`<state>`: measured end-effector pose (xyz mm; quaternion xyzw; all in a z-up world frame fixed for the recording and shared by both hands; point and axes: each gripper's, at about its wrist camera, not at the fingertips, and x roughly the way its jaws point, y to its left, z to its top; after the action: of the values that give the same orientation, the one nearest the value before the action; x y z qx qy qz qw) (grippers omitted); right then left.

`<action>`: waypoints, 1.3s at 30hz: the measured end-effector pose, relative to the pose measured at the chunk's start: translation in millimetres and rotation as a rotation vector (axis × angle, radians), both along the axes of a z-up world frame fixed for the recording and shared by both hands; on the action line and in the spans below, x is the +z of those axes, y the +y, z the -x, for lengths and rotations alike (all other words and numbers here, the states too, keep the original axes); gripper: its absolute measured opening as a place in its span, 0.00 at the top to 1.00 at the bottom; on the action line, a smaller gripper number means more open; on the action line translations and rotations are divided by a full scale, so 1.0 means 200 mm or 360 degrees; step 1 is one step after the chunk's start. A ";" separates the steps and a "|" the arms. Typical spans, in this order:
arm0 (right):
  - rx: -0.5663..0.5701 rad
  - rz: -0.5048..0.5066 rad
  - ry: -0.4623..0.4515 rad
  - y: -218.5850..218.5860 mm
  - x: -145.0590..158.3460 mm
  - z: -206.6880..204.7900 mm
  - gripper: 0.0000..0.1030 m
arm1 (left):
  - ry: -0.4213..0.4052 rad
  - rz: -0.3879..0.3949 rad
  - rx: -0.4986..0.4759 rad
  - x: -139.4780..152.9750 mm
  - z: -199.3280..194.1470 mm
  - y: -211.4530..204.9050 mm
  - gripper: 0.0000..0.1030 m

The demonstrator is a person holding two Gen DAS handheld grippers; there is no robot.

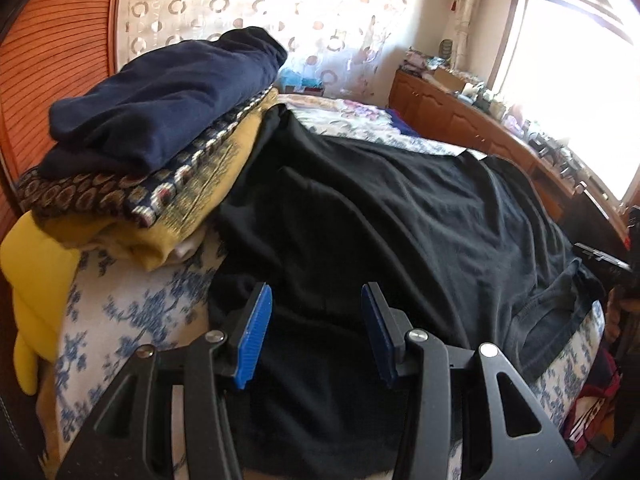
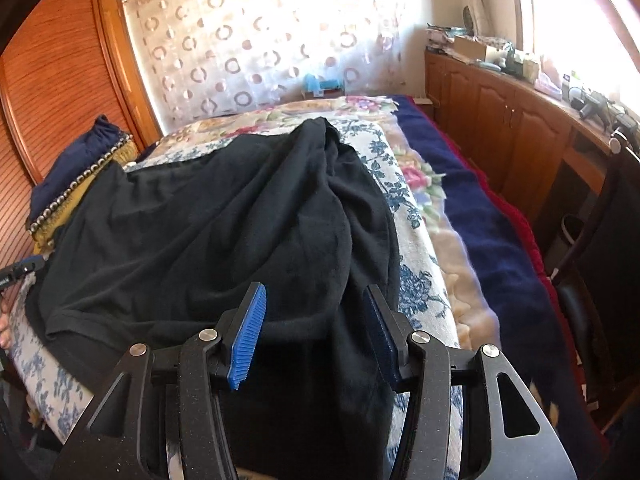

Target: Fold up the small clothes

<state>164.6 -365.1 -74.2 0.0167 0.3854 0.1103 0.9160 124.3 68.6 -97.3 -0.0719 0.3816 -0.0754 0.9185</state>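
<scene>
Black garment (image 1: 380, 220) spread, rumpled, across bed (image 1: 132, 304), beside stack of folded clothes (image 1: 160, 120). Left gripper (image 1: 316, 332) and right gripper (image 2: 316, 328) fingers parted above cloth, gripping nothing.

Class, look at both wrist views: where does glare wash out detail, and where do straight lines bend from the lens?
Left wrist view: the window at upper right is blown out white, and the wooden wardrobe bows at the left edge. Right wrist view: the window glares over the cabinet top, whose front curves; the black shirt stays dark with few folds visible.
</scene>
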 end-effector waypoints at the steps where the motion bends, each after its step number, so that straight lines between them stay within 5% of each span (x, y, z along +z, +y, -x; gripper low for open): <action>1: -0.0001 0.0006 0.0003 0.00 -0.01 -0.01 0.51 | 0.0001 0.0003 -0.0001 0.00 -0.01 0.00 0.67; 14: -0.0032 0.0001 0.0051 -0.01 -0.07 -0.05 0.51 | 0.0113 -0.0139 -0.0005 -0.08 -0.10 -0.04 0.70; 15: -0.0031 -0.0004 0.0049 -0.01 -0.07 -0.05 0.51 | 0.0095 -0.0142 -0.0041 -0.08 -0.10 -0.06 0.77; 16: -0.0030 -0.0009 0.0047 -0.01 -0.07 -0.05 0.51 | 0.0080 -0.0150 -0.0059 -0.07 -0.09 -0.07 0.95; 18: -0.0038 -0.0022 0.0049 -0.02 -0.07 -0.05 0.51 | -0.0028 -0.0172 -0.0043 -0.03 -0.05 -0.09 0.98; 23: -0.0057 -0.0067 0.0045 -0.05 -0.07 -0.05 0.51 | -0.0169 -0.0110 0.0037 0.08 0.10 -0.04 0.99; 35: 0.0035 -0.0038 0.0013 0.01 -0.06 -0.03 0.57 | -0.0101 -0.0084 0.0107 -0.01 0.14 0.07 0.99; 37: 0.0044 -0.0031 0.0022 0.02 -0.06 -0.04 0.70 | -0.0103 -0.0093 0.0105 -0.01 0.14 0.06 0.99; 39: 0.0065 -0.0026 0.0033 0.02 -0.07 -0.04 0.96 | -0.0115 -0.0101 0.0107 0.00 0.15 0.06 0.99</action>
<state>172.6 -360.2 -87.3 0.0176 0.3942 0.1318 0.9093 94.0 80.6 -96.7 -0.0526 0.3477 -0.0348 0.9355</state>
